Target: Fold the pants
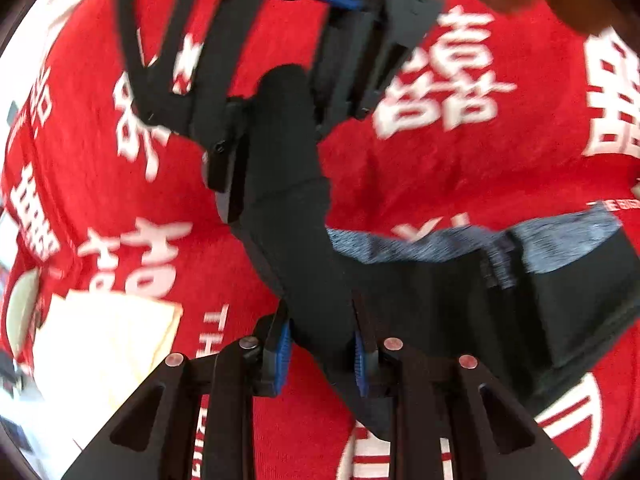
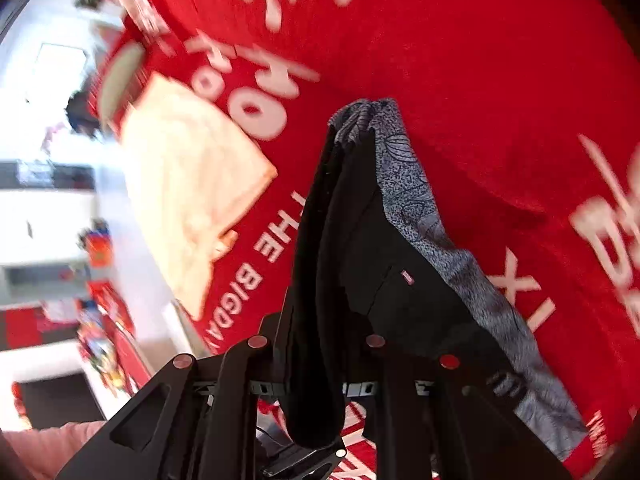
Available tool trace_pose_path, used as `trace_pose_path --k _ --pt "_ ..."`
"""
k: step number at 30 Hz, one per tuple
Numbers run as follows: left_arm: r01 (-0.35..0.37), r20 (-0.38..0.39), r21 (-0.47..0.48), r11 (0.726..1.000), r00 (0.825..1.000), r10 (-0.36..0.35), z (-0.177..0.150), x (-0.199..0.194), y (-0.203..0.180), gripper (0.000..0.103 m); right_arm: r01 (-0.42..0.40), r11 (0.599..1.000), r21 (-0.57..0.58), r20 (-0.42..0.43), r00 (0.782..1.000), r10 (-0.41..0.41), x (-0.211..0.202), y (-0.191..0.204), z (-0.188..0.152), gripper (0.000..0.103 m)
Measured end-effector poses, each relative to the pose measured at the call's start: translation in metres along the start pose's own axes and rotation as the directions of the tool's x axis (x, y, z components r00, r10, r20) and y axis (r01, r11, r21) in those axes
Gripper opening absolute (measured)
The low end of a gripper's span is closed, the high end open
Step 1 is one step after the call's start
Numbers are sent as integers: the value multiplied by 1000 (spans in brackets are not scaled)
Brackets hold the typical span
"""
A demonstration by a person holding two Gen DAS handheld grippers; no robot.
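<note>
The black pants (image 1: 400, 292) with a grey patterned waistband lining (image 1: 440, 240) hang over a red tablecloth with white lettering. My left gripper (image 1: 322, 356) is shut on a bunched strip of the black fabric between its blue pads. The right gripper (image 1: 280, 128) shows opposite in the left wrist view, holding the same strip higher up. In the right wrist view my right gripper (image 2: 320, 360) is shut on the pants (image 2: 360, 260), which drape over its fingers and hide the tips; the grey lining (image 2: 420, 200) runs along the right side.
A folded cream cloth (image 2: 192, 200) lies on the red tablecloth (image 2: 480, 80) to the left; it also shows in the left wrist view (image 1: 108, 344). Beyond the table edge at left are a white floor and cluttered shelves (image 2: 60, 280).
</note>
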State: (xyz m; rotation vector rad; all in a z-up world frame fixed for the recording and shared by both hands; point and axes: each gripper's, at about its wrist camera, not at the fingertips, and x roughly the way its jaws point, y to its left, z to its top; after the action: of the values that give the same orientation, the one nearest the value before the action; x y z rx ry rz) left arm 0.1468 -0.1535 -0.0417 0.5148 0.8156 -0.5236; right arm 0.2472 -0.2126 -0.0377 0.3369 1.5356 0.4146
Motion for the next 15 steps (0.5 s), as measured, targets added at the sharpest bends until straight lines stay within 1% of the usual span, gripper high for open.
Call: trace_pose_path --k 2,3,5,6,8,10,11,14,15 --pt "28 37 37 999 999 -29 10 -18 -14 26 -53 998 24 76 996 51 -30 -14 -17 17" --pt "45 53 51 998 997 -48 15 -28 -22 26 -87 995 40 121 989 81 -45 -22 -32 17" --pt "76 72 77 994 994 -82 24 -42 -37 26 -150 986 70 211 968 132 -74 -41 -65 17" --pt "99 79 95 991 991 -107 30 -50 -48 26 -175 981 85 251 956 149 -87 -51 -81 17" --pt "131 86 136 982 986 -144 38 -62 -71 26 -213 971 110 313 934 170 -109 -69 -99 17" --pt "154 90 182 971 981 -173 42 -70 -93 26 -257 956 138 390 902 186 -129 -92 -136 17" --pt "169 90 212 962 977 -192 43 -75 -110 26 -274 950 150 415 889 192 -137 -101 -147 18" --pt "192 78 298 935 971 -224 41 -85 -152 26 -335 922 194 496 844 203 -150 -141 -203 18" --pt "198 66 343 918 970 -234 37 -86 -173 26 -359 909 214 518 830 206 -151 -155 -223 17"
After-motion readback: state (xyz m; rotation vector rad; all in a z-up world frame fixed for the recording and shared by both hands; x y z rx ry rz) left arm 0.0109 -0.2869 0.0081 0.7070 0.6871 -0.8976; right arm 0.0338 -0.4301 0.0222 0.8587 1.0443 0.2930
